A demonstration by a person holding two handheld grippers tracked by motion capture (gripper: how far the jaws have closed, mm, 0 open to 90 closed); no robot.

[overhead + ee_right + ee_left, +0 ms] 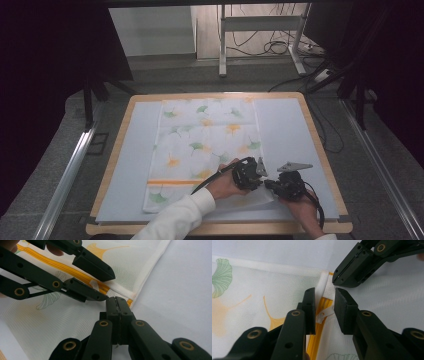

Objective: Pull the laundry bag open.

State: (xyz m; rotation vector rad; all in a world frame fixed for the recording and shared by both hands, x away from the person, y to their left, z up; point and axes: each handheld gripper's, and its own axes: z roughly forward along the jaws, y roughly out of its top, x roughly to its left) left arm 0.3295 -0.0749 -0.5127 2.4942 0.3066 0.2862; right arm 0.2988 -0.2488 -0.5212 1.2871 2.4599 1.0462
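A white pillowcase with a ginkgo-leaf print lies flat on the worktop; both grippers work at its near right corner. The right gripper has its jaws together, pinching the hem beside the yellow zipper. The left gripper stands with jaws apart around the white zipper pull, not pressing it. Judged step: zipper operation. Next, the left jaws must close on the pull. The high view leaves the pull too small to make out.

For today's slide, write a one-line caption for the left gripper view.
Open left gripper straddles the white pull tab of a floral cover's yellow zipper.
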